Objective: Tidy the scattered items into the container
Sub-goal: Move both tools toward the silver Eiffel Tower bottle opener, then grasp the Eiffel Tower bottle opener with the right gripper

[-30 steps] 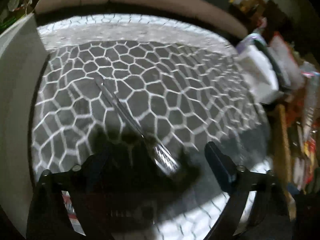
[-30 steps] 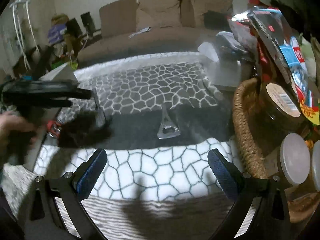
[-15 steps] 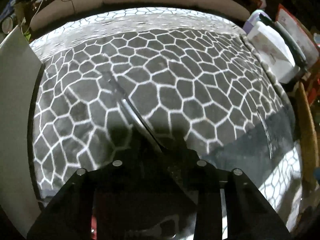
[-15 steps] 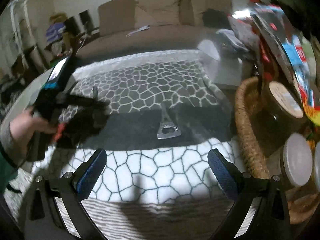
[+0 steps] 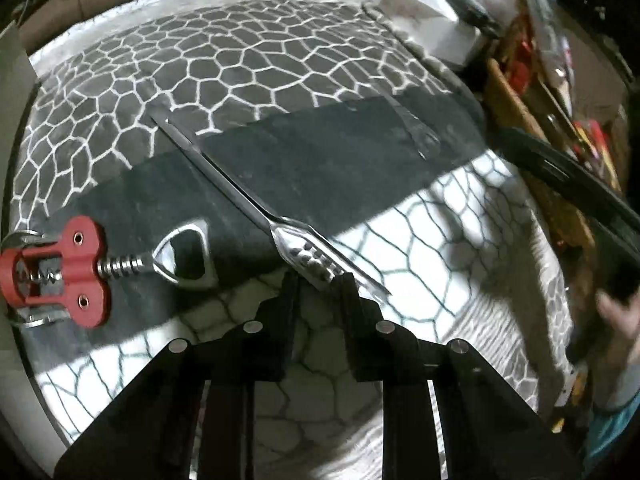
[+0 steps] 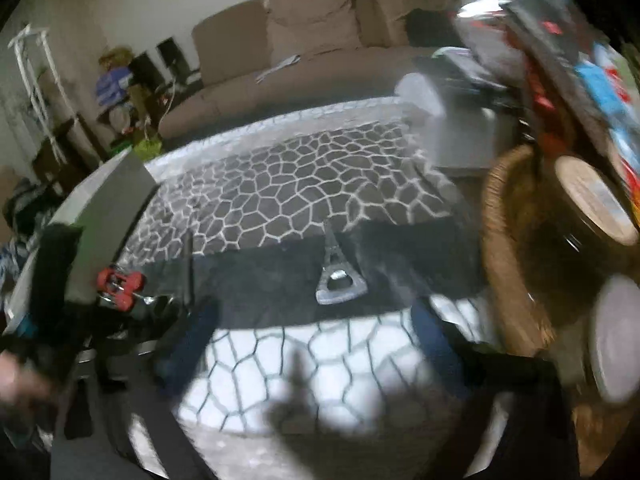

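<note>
My left gripper (image 5: 317, 280) is closing, its fingertips pinching the ridged end of long metal tongs (image 5: 224, 172) that slant up-left over the patterned mat. A red corkscrew (image 5: 60, 272) lies at the left edge, and a flat metal bottle opener (image 5: 418, 136) lies far right on the dark strip. In the right wrist view that bottle opener (image 6: 340, 280) lies just ahead of my right gripper (image 6: 316, 336). Its blue pads (image 6: 432, 332) are closing with nothing between them. The wicker basket (image 6: 504, 264) stands to the right.
Jars (image 6: 592, 196) and packets crowd the basket. A white box (image 5: 424, 28) sits at the mat's far right corner, and a brown sofa (image 6: 320, 40) stands behind. A grey board (image 6: 116, 200) borders the mat on the left. A hand (image 5: 616, 312) holds the other gripper.
The left gripper shut on the tongs and carried them across the mat, and the red corkscrew came into its view. The right gripper's pads came closer together and edged towards the bottle opener.
</note>
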A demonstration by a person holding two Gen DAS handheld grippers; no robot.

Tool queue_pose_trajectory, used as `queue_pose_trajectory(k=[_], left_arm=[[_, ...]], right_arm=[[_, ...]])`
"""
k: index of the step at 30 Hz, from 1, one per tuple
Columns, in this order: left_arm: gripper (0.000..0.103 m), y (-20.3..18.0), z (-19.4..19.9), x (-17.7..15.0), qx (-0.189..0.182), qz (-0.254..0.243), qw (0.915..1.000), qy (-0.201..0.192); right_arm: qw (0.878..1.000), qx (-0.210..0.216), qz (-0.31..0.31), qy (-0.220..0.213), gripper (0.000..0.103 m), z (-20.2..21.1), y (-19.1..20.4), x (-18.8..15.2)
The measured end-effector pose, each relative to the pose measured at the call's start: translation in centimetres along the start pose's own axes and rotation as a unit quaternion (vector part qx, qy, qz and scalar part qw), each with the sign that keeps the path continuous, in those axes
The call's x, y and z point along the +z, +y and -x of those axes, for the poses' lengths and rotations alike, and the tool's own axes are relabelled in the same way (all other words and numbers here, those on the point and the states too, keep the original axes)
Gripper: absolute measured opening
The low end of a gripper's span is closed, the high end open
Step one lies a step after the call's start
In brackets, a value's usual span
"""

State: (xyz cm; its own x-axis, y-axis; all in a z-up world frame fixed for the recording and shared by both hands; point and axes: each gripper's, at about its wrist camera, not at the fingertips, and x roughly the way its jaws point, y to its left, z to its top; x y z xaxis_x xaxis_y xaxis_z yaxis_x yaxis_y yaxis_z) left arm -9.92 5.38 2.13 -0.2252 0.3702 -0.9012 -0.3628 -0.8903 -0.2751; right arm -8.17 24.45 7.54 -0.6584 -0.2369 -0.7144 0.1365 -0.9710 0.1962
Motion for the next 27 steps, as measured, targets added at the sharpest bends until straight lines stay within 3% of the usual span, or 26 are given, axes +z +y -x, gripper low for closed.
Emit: queue_pose_trajectory(k=[1,2,4,6,8,15,17,21,27], left_arm=[[0.019,0.1,0.3,-0.1,-0.009,0.005,0.9999,-0.005],[0.019,0.3,0.5,-0.1,-0.017,0.014,0.9997,-0.009],[0.027,0.8,1.0,0.2,-0.029,0.029,0.9989,-0.023],[0.052,1.1,1.4,0.8,-0.021,0.032,0.9986,-0.037],[0.060,1.5,1.3,1.9,-0.020,0.039,0.9980,-0.045],[0.060,1.9,-1.4,4.4,0.012,0.030,0.9988,-0.035],[0.056,1.8,-1.6,4.5,0.017,0.026,0.9989,-0.035],[0.034,1.6,-1.6,3.5,0.011,0.009,0.9996,-0.026],[0.032,0.5,-1.0,0.2,0.001,-0.003,1.0000,-0.009]], right_arm=[[1.000,0.002,0.009,0.005,0.058,-1.0,0.1,0.3],[1.000,0.001,0.016,0.009,0.054,-2.0,0.1,0.5],[1.000,0.000,0.020,0.024,0.054,-4.2,-0.2,0.8],[0.999,0.001,0.021,0.037,0.054,-5.9,-0.6,0.7],[0.998,-0.006,0.035,0.045,0.054,-7.1,-0.6,0.6],[0.991,-0.052,0.113,0.049,0.052,-8.8,0.8,0.0],[0.991,-0.048,0.113,0.051,0.042,-8.7,0.7,0.0],[0.997,-0.001,0.055,0.061,0.042,-7.7,-0.4,-0.3],[0.995,0.025,0.047,0.089,0.042,-5.2,0.5,-2.5]])
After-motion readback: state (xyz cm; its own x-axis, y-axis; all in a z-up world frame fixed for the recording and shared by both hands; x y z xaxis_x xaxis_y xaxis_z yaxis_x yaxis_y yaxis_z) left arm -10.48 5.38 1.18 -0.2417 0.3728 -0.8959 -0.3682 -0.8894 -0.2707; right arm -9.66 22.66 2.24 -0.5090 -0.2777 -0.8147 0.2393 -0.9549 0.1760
